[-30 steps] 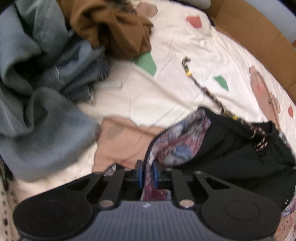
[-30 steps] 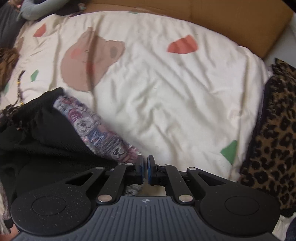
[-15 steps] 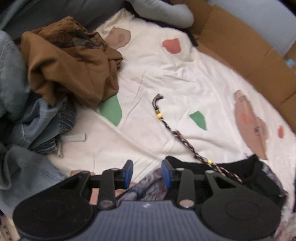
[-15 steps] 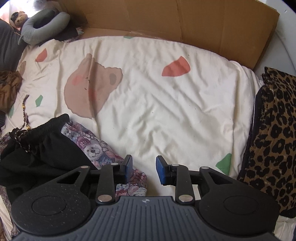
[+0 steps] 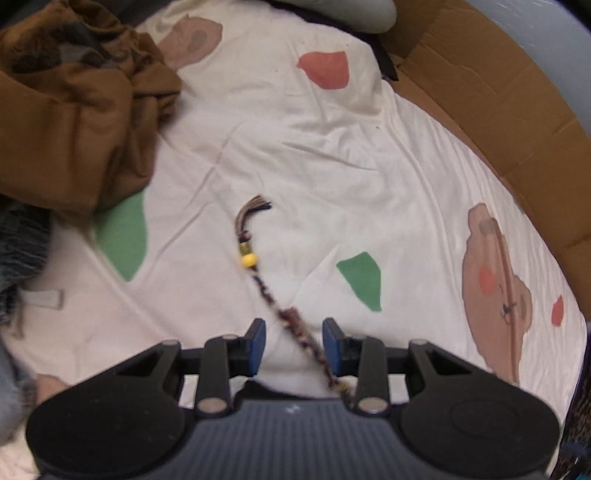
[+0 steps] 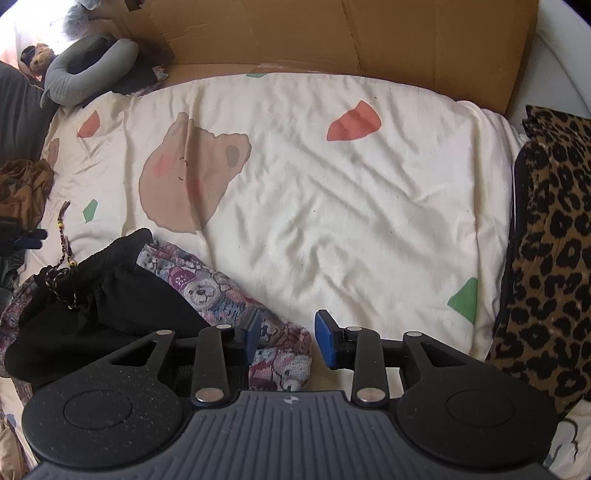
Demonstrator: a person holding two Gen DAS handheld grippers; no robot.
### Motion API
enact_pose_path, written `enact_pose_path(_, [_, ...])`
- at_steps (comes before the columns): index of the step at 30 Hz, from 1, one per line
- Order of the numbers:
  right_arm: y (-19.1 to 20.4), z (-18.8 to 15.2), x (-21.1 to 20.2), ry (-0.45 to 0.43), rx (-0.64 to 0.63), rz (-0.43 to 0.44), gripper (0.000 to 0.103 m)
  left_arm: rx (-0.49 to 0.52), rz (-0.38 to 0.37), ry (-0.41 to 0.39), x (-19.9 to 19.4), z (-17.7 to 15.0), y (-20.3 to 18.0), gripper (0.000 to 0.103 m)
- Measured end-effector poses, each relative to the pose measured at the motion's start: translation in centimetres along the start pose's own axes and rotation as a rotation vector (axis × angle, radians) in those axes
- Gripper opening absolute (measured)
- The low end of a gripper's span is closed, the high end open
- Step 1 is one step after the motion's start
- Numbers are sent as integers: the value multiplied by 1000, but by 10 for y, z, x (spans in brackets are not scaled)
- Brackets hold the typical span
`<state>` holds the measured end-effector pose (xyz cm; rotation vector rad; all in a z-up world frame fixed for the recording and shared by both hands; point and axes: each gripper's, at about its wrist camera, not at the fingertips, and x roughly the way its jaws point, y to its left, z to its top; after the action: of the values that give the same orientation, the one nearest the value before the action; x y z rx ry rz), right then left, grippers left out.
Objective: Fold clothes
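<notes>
Both tongs, left and right, gaped empty; soft, light pants lay left of the right one, likely best pinched at the hem.

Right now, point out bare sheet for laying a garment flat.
Free: the wide middle of the sheet, between cardboard, leopard fabric and black garment. Crowded: the brown heap side, and the cord crossing ahead of the left gripper.
</notes>
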<state>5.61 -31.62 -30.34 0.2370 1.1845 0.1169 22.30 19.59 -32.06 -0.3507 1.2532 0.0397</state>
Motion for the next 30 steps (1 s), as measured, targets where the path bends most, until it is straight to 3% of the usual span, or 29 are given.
enact_pose_path(10, [6,-16,2,11,8,9,40,-28,35,78,47,8,-14,38])
enact_pose_path(11, [7,-17,3,13,8,10,40,-16,67,94,52,7,-16,37])
enact_pose_path(14, [8,-20,3,16,9,12,40,-33,109,85,56,5,-17,29])
enact_pose_path(16, [8,-22,3,13,12,17,40,-50,125,79,56,5,-15,5])
enact_pose_path(17, [8,-22,2,11,13,20,40,-56,126,80,57,5,-13,4])
enact_pose_path(24, [8,-23,-1,2,14,27,40,-51,96,49,37,4,-12,3])
enact_pose_path(30, [10,-22,-6,-13,20,35,40,-3,19,-12,-12,0,-25,3])
